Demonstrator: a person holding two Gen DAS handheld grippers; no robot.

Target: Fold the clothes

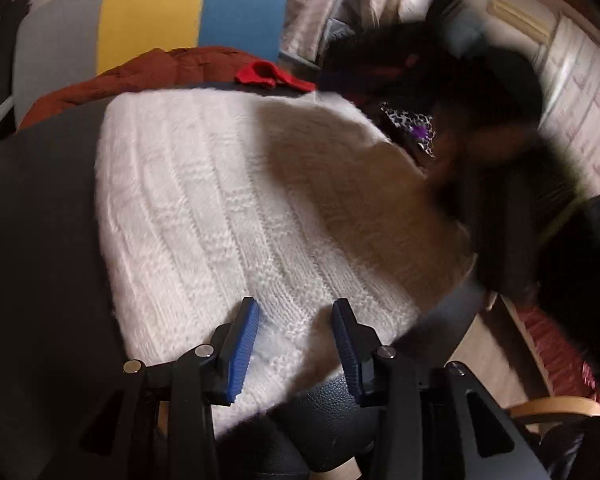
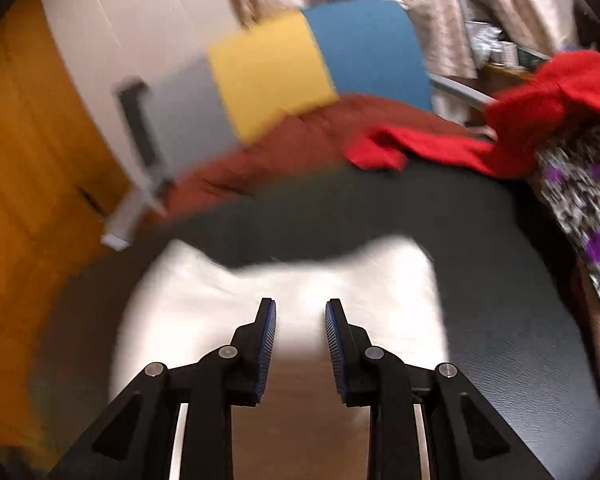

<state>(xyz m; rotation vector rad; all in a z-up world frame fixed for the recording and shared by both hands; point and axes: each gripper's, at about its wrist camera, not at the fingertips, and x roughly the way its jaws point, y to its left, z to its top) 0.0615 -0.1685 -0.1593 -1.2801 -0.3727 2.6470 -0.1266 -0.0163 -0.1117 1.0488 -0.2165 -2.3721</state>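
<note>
White knitted sweater [image 1: 236, 216] spread flat on a dark leather-like surface [image 1: 40, 240], filling the middle of the left wrist view, ribbed stitches running from 11 o'clock down to 5 o'clock. Left gripper [image 1: 296, 344] at 6 o'clock over the sweater's near hem, blue-padded fingers [image 1: 244, 344] spread apart, nothing pinched between them. Whether the tips touch the knit: cannot tell.

Beyond the sweater, at 12 o'clock, a rust-brown garment [image 1: 140, 72] and a small red cloth [image 1: 268, 76]; behind them a chair back [image 1: 152, 20] in grey, yellow and blue panels. At 2 o'clock a leopard-print fabric with purple spots [image 1: 416, 128], partly hidden by a dark, blurred shape.

Right wrist view heavily motion-blurred. Right gripper [image 2: 300, 344] at 6 o'clock, fingers [image 2: 266, 344] likewise parted and empty, above the edge of the same sweater [image 2: 220, 304], a pale smear on the dark surface [image 2: 500, 300]. Red cloth [image 2: 500, 136] at 1 o'clock, rust-brown garment [image 2: 284, 148] at 12 o'clock, printed fabric [image 2: 580, 200] at 3 o'clock, chair back [image 2: 300, 64] at 12 o'clock, orange-brown wooden panel [image 2: 28, 160] at 9 o'clock.
</note>
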